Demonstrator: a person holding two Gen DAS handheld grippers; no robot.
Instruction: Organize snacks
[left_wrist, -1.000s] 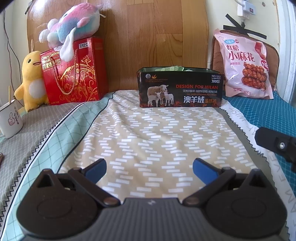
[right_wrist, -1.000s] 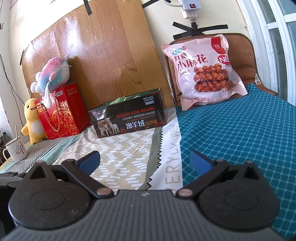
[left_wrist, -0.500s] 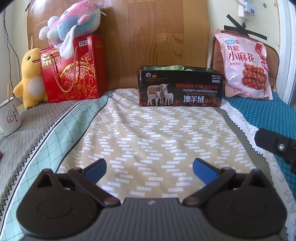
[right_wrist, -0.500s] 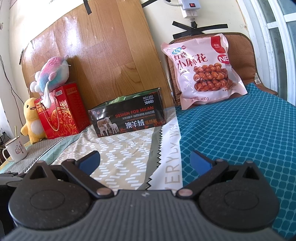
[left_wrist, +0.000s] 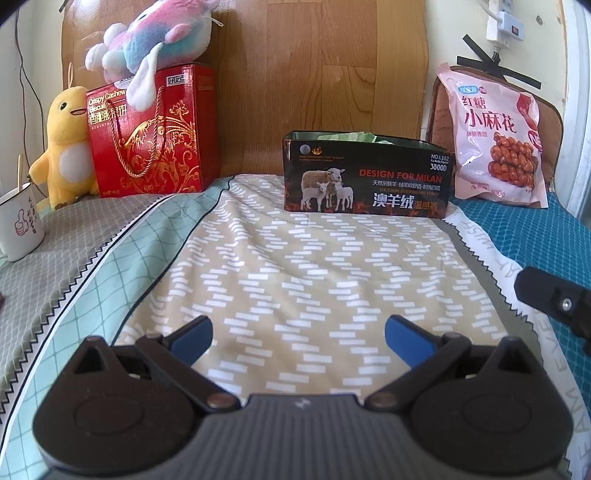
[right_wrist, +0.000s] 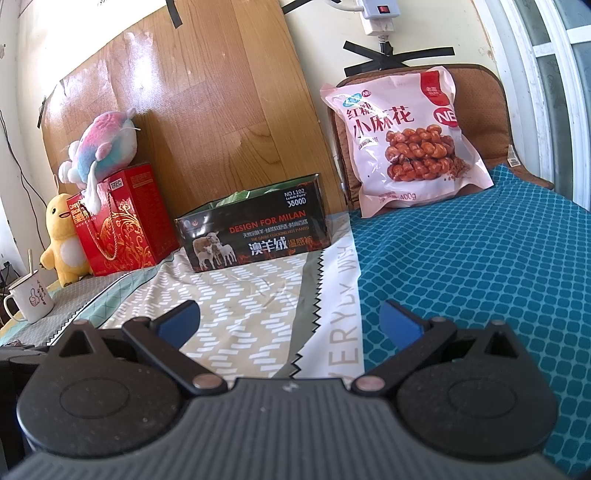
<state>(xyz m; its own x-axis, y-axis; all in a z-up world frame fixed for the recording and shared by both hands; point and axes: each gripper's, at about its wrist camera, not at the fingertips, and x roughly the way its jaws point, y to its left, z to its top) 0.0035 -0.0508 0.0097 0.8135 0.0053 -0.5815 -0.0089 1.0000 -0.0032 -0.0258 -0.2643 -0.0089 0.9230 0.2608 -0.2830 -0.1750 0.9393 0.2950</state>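
The left gripper (left_wrist: 297, 334) and right gripper (right_wrist: 290, 319) both hung over the bedspread (left_wrist: 295, 266) with jaws spread wide, gripping nothing. The pink snack bag (right_wrist: 404, 142) leaned upright against a brown cushion (right_wrist: 484, 110), right of the black box (right_wrist: 255, 232).

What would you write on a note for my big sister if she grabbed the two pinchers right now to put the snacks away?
Left gripper: open, empty, low over the patterned sheet.
Right gripper: open, empty, low over the sheet's edge.
Black box: open top, against the wooden board, green packets already showing inside.
Pink snack bag: leaning on the brown cushion, on the right, untouched.
Red biscuit box: far left, a plush toy on top.
Left to do: probably the pink bag goes to the black box; the right gripper is nearer.
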